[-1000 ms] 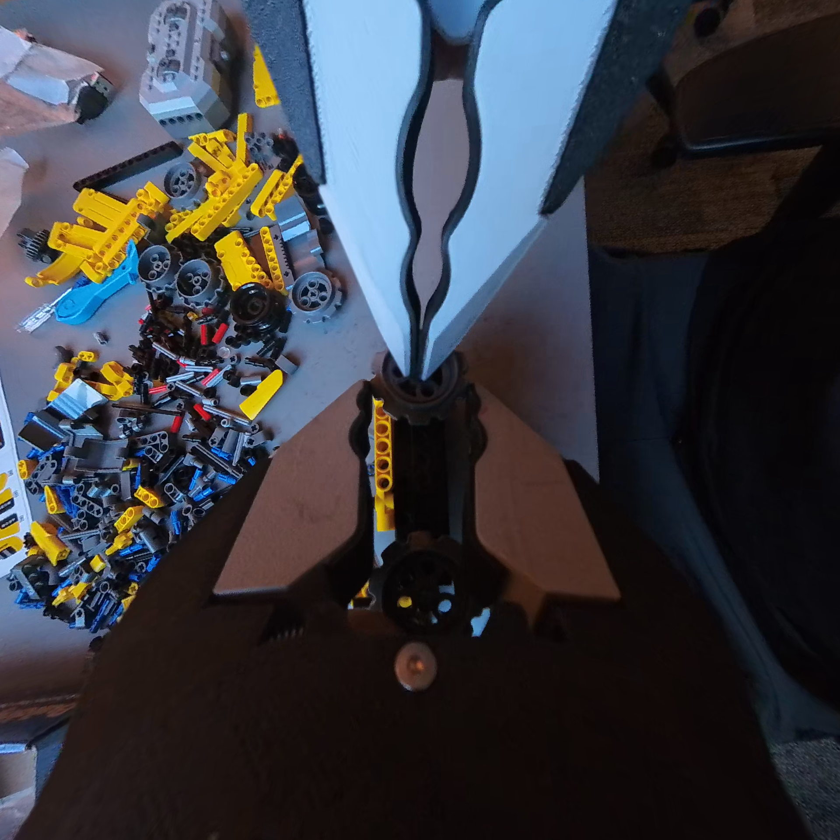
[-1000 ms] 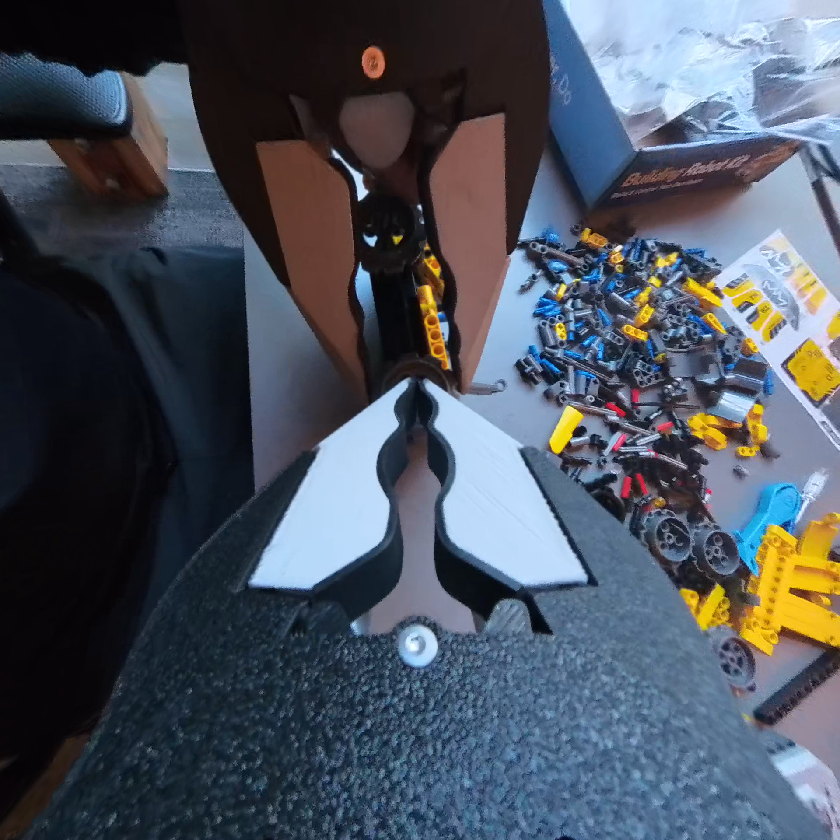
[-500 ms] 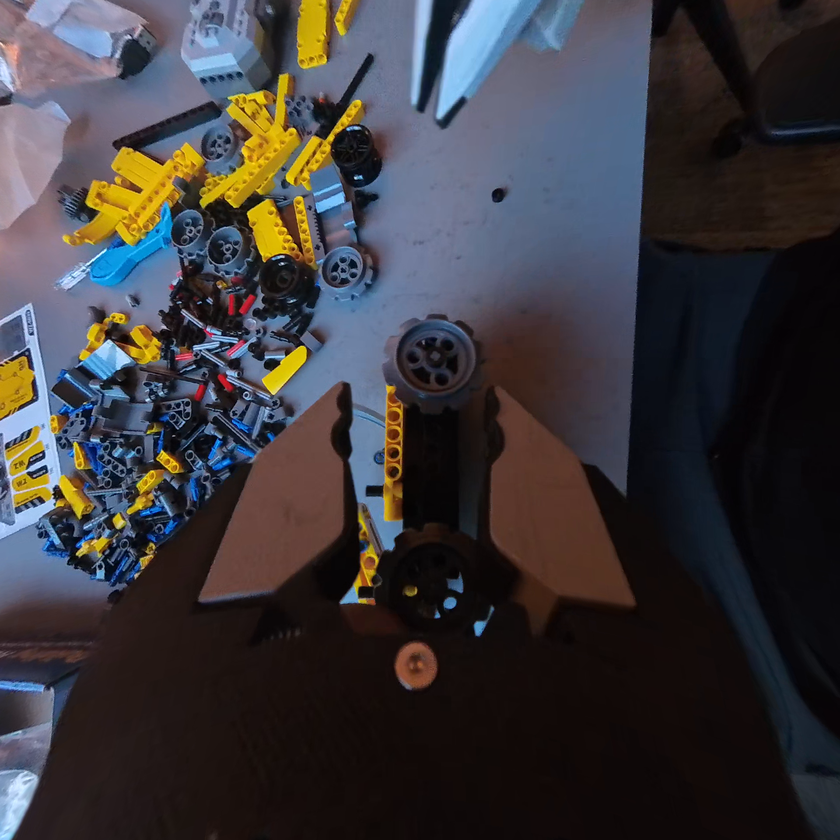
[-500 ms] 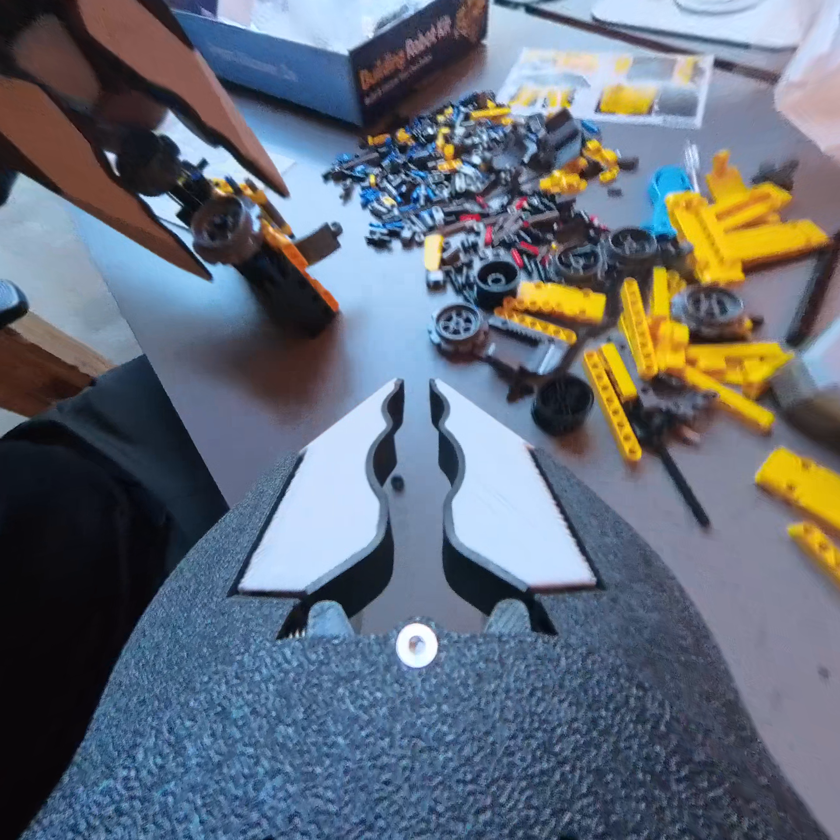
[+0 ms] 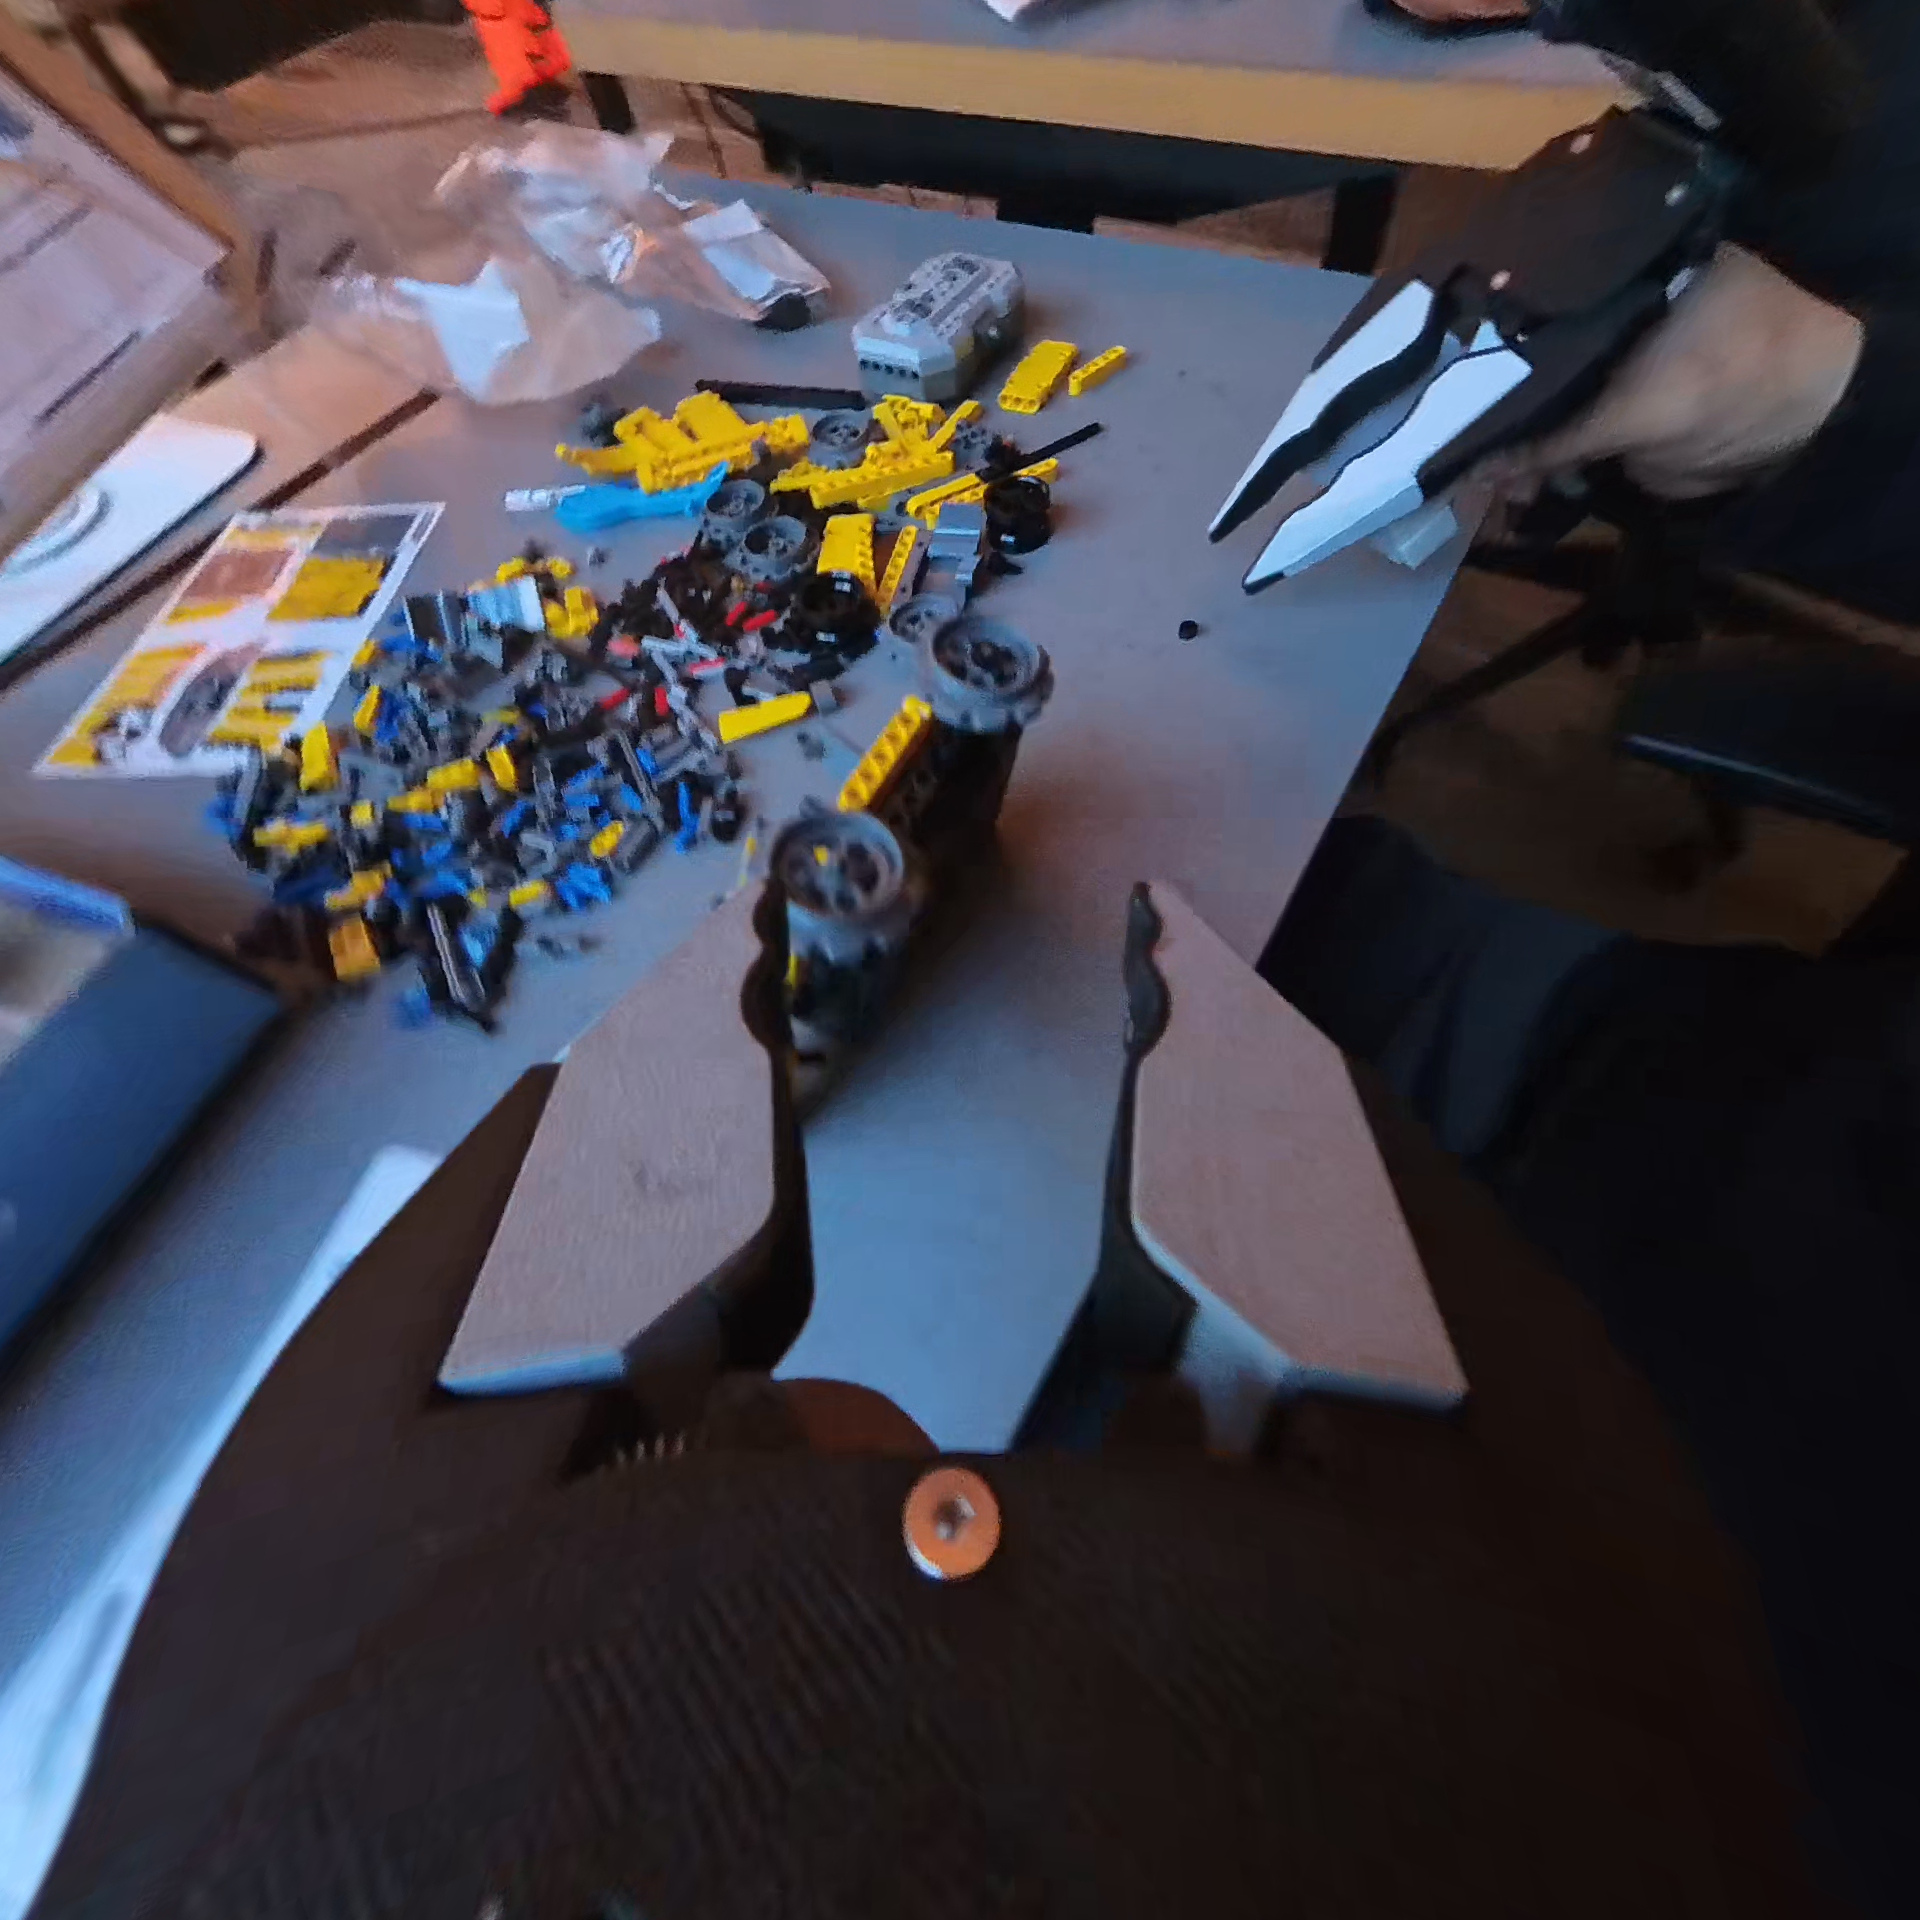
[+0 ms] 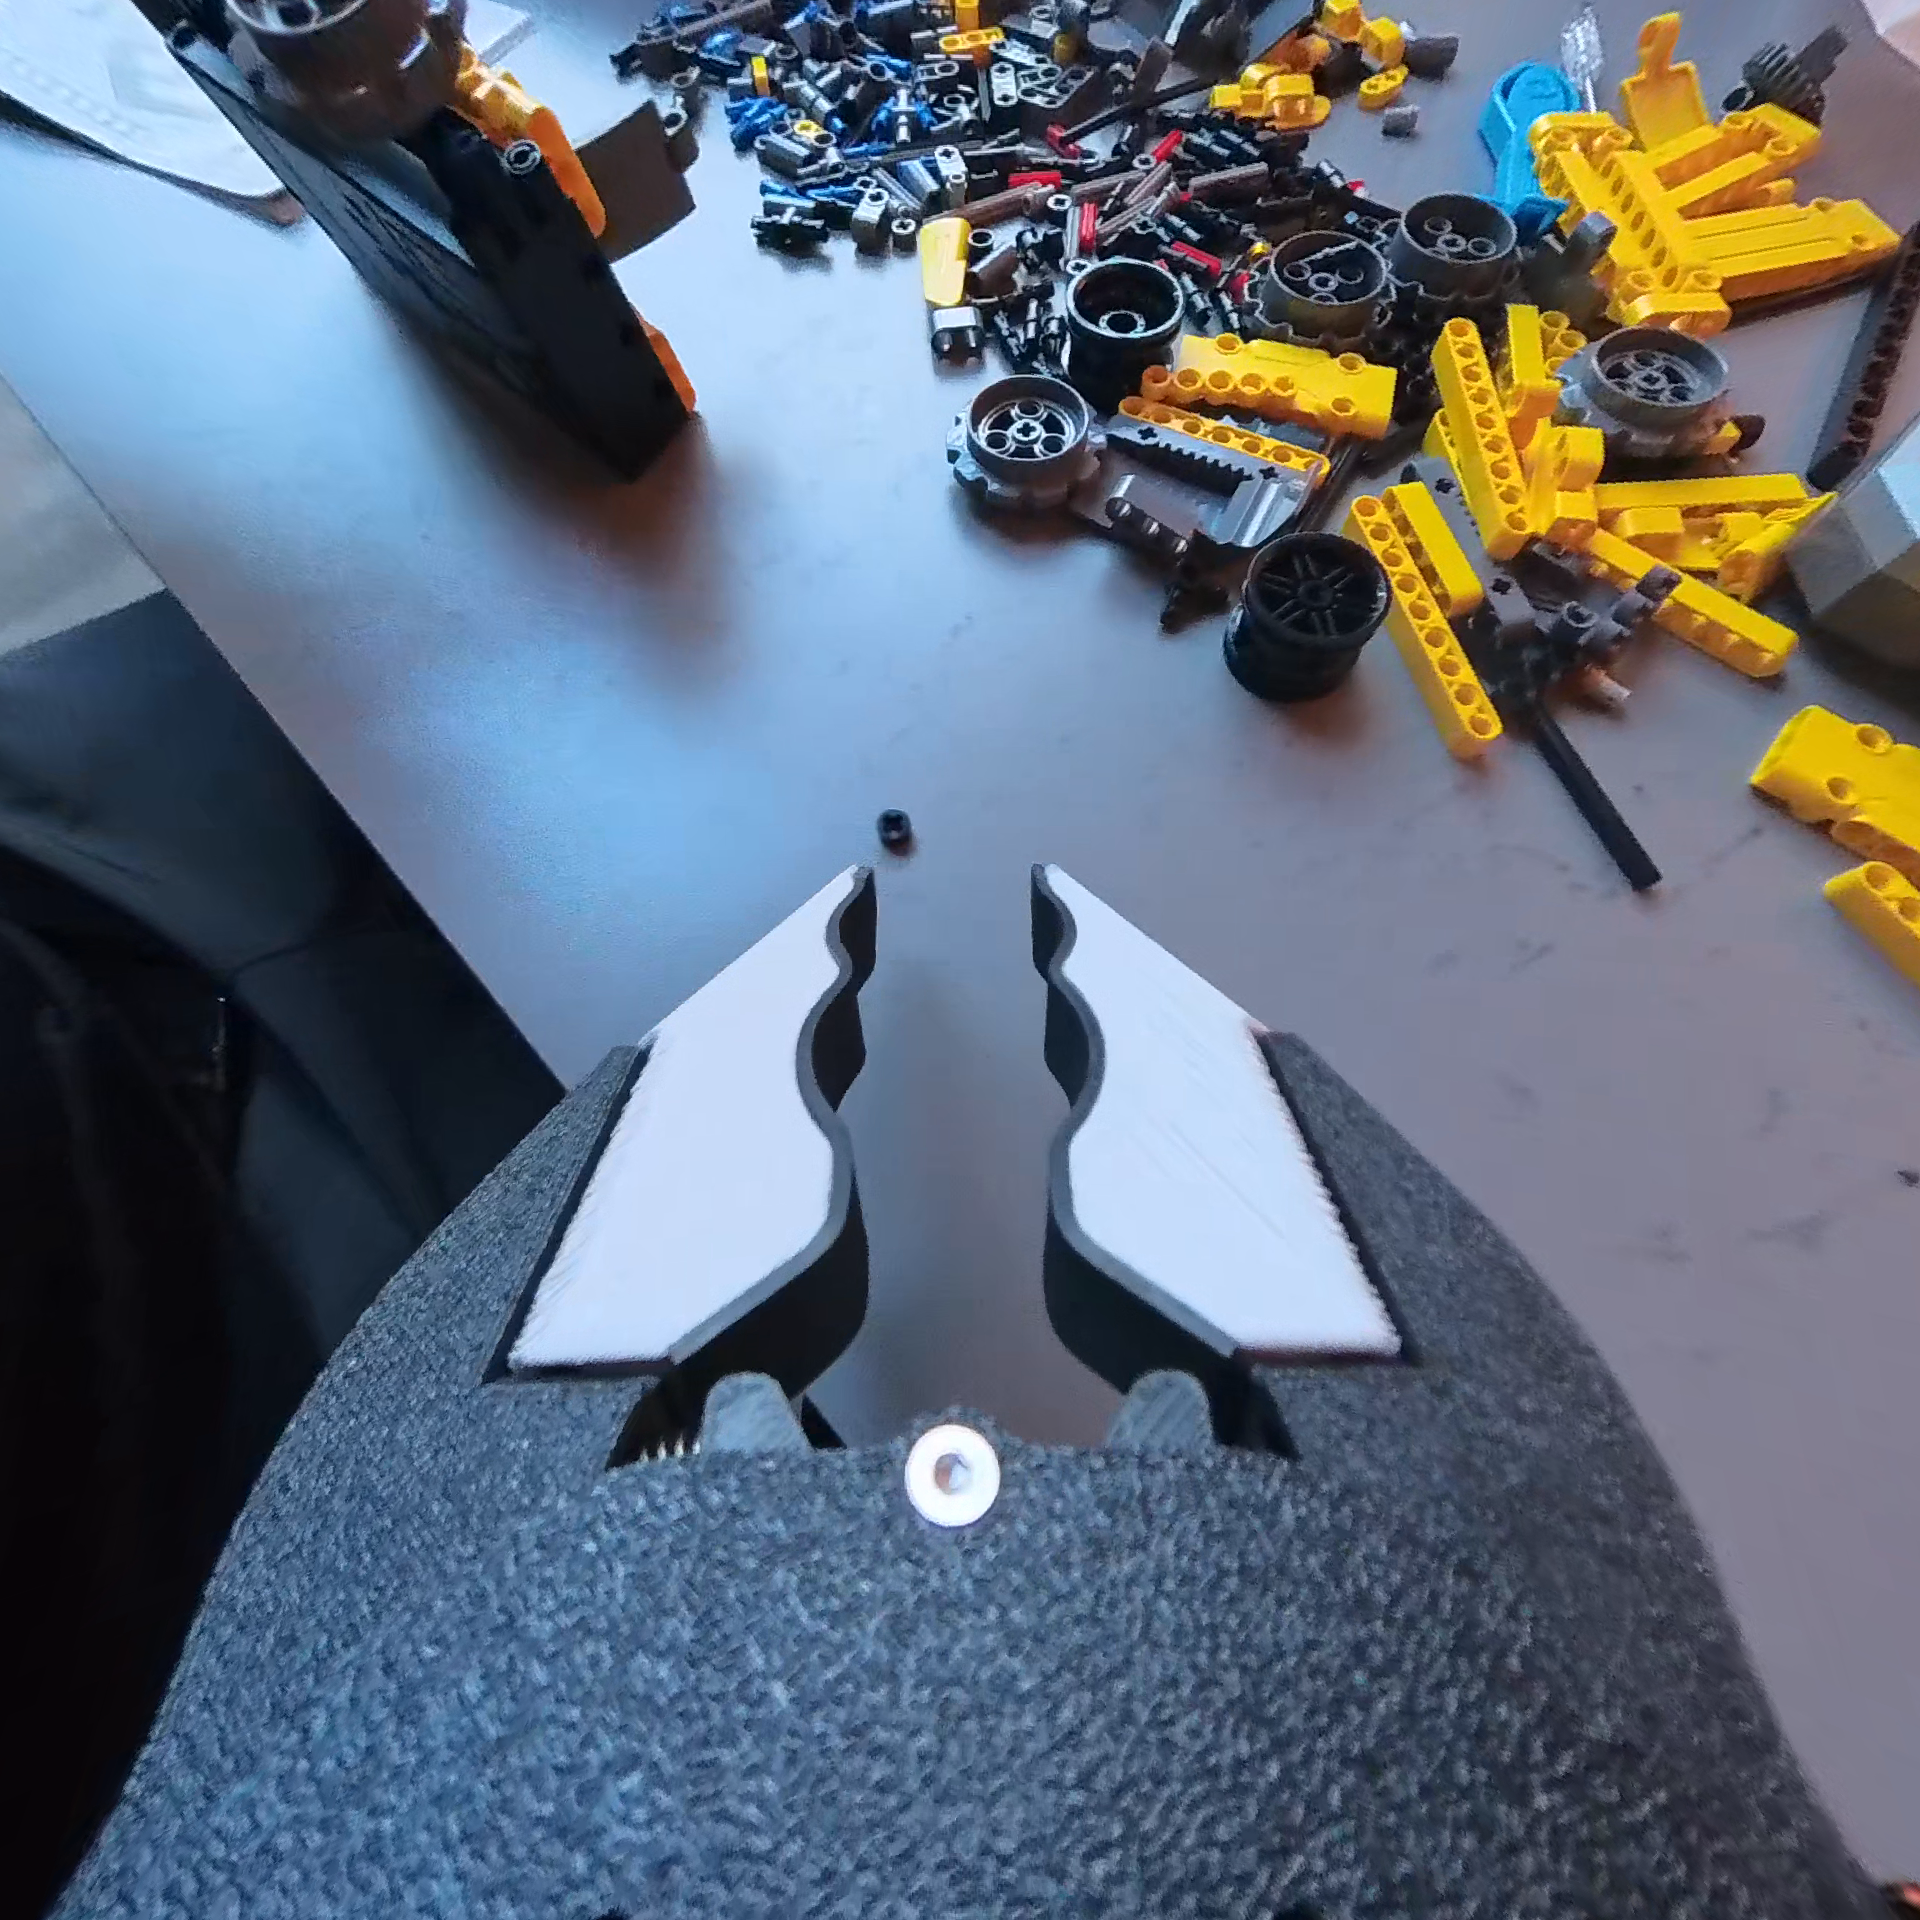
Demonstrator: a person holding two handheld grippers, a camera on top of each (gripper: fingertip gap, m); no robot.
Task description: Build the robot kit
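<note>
Since the earlier frames, the black-and-yellow wheeled assembly (image 5: 914, 790) has been let go by the left gripper (image 5: 951, 914), whose brown fingers are now spread wide apart with nothing between them, and the right gripper (image 6: 954, 873) has been drawn away from that assembly toward the table's near edge.

The grey table (image 5: 1195, 748) carries everything. Across its middle a broad scatter of building pieces is spread: a heap of small blue, black and grey connectors (image 5: 468, 790) toward the left edge, and long yellow beams (image 6: 1662, 229) with grey and black wheels (image 6: 1304, 613) toward the far side. A printed instruction sheet (image 5: 249, 634) is laid flat by the left edge, crumpled clear plastic bags (image 5: 582, 270) are left near the far left corner, and a grey block-shaped unit (image 5: 935, 322) is set beside them. A blue box (image 5: 94, 1091) is seen at the left edge, blurred.

The wheeled assembly is stood on the table near the right edge, just beyond the left gripper's fingertips, its nearer grey wheel just beside the left finger; contact cannot be told.

The right gripper's white fingers (image 6: 727, 1122) are parted and empty, held low over bare table. A tiny black bushing (image 6: 894, 828) is lying just ahead of the left fingertip, apart from it. In the left wrist view the right gripper (image 5: 1242, 561) is seen held in a hand (image 5: 1704, 395) over the right edge.
</note>
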